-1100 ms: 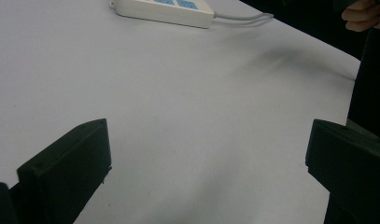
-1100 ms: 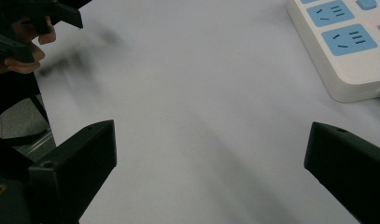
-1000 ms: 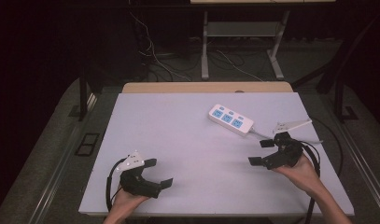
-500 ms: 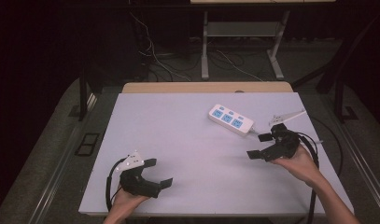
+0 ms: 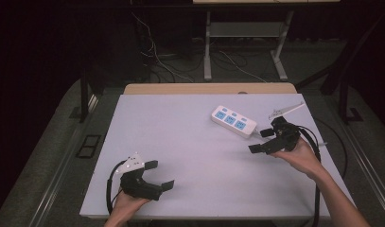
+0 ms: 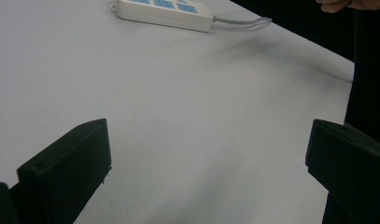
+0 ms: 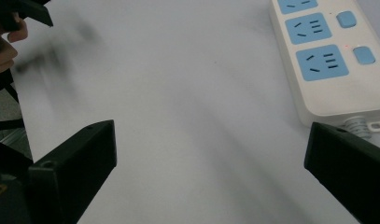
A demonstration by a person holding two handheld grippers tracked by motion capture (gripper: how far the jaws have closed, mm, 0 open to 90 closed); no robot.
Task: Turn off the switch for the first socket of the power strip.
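We hold the right hand-held gripper (image 5: 262, 140) w/ jaws spread wide, nothing between them, just beside the near end of the power strip (image 5: 233, 121) where its cord leaves. Prob. because that's the thing we're going for: the strip lies flat on the white counter (image 5: 190, 142), right of centre, at an angle, sockets up, and the gripper sits near but not touching. In the right gripper view the strip (image 7: 325, 60) is at the upper right, its cord collar just above the right-hand jaw, so the approach looks aimed at the cord end rather than the socket face. Our read only.

The left hand-held gripper (image 5: 158, 175) rests low near the front-left edge of the counter, jaws also spread and empty, well apart from the strip. Likely parked there to stay out of the way till needed. In the left gripper view the strip (image 6: 162, 10) shows far off at the top w/ its grey cord (image 6: 243, 22) trailing toward the counter's edge.

Hard to make out: the strip's far end is cut off in both gripper views. Where the cord ends, plug or not, we can't tell. It runs behind the right gripper in the high view. Switch positions too small to read. Floor beyond the counter is dark; cables there (image 5: 157, 56) are just a tangle.
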